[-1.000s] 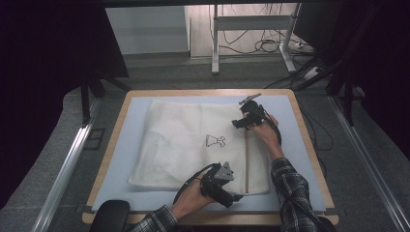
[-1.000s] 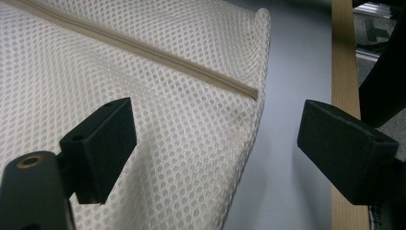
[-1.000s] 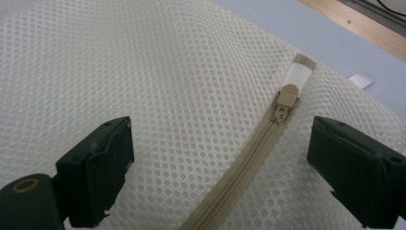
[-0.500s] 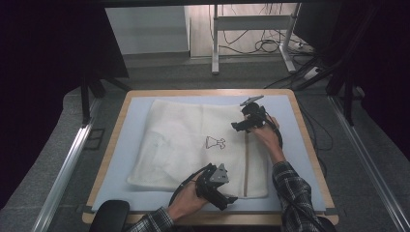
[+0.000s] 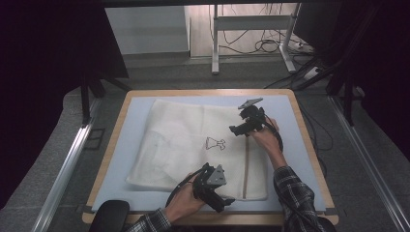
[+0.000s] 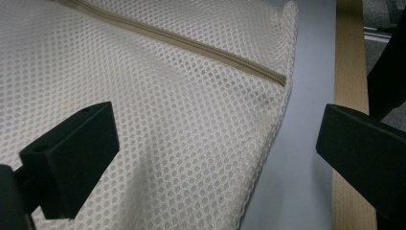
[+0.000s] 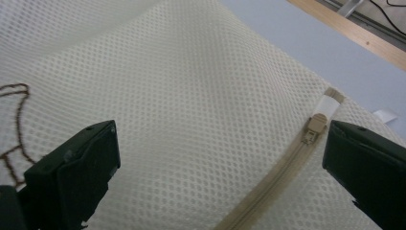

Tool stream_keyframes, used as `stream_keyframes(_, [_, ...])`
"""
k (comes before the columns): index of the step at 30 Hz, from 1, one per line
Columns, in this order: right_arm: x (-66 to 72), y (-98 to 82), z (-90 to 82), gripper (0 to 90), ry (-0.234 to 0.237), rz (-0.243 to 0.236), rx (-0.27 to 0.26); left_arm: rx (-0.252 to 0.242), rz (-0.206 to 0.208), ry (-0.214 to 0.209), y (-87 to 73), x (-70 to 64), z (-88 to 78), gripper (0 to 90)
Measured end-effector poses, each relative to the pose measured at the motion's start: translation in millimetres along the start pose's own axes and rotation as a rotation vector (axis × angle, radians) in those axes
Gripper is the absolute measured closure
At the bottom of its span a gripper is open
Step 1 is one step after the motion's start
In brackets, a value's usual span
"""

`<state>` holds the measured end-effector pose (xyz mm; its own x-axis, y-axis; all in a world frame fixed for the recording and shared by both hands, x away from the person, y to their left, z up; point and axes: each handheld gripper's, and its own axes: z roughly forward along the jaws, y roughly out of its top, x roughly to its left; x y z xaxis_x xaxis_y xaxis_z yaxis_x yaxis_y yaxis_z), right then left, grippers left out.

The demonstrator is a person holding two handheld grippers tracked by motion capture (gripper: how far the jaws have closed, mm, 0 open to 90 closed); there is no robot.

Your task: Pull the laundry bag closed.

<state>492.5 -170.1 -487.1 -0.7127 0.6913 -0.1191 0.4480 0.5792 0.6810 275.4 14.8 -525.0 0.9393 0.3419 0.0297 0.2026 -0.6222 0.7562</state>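
A cream mesh laundry bag point(image 5: 193, 145) lies flat on the blue mat point(image 5: 130, 125), with a brown dress logo point(image 5: 215, 143) at its middle and a beige zipper point(image 5: 247, 166) down its right side. My left gripper point(image 5: 226, 199) hovers over the bag's near right corner point(image 6: 273, 110), by the zipper's end point(image 6: 280, 79). Its jaws have just been opening and stand wide apart with no grip on the mesh. My right gripper point(image 5: 238, 129) is above the zipper's far end, the zipper pull point(image 7: 313, 128) next to its right jaw. Its jaws have also just been opening and hold nothing.
The mat lies on a table with a wooden rim point(image 5: 309, 145). A black round object point(image 5: 109, 217) sits at the table's near left corner. Beyond the table are a metal stand point(image 5: 215, 38) and floor cables point(image 5: 270, 46).
Both grippers' jaws have spread wider. The right hand has drifted slightly over the zipper's far end. The left hand has stayed about where it was.
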Motion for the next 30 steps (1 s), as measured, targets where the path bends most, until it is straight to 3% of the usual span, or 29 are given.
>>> stream_keyframes(5, [6.6,-2.2,-4.9,0.0,0.006,-0.012,-0.003,-0.001,-0.003,0.003,-1.4,1.5,-4.2,0.0])
stream_keyframes(16, [8.3,-14.1,-19.6,0.0,0.019,0.020,-0.018,-0.042,-0.060,-0.016,-6.2,9.7,-15.1,0.0])
stream_keyframes(21, [11.9,-17.8,-23.0,0.0,0.034,0.034,-0.003,-0.064,-0.048,-0.052,-9.8,11.6,-17.4,0.0])
stream_keyframes(24, [14.8,-20.1,-24.9,0.0,0.040,0.035,0.000,-0.054,-0.022,-0.040,-10.9,11.4,-19.2,0.0])
stream_keyframes(30, [21.2,-23.6,-30.3,0.0,0.050,0.019,-0.005,-0.038,-0.028,-0.029,-13.2,12.0,-20.4,0.0])
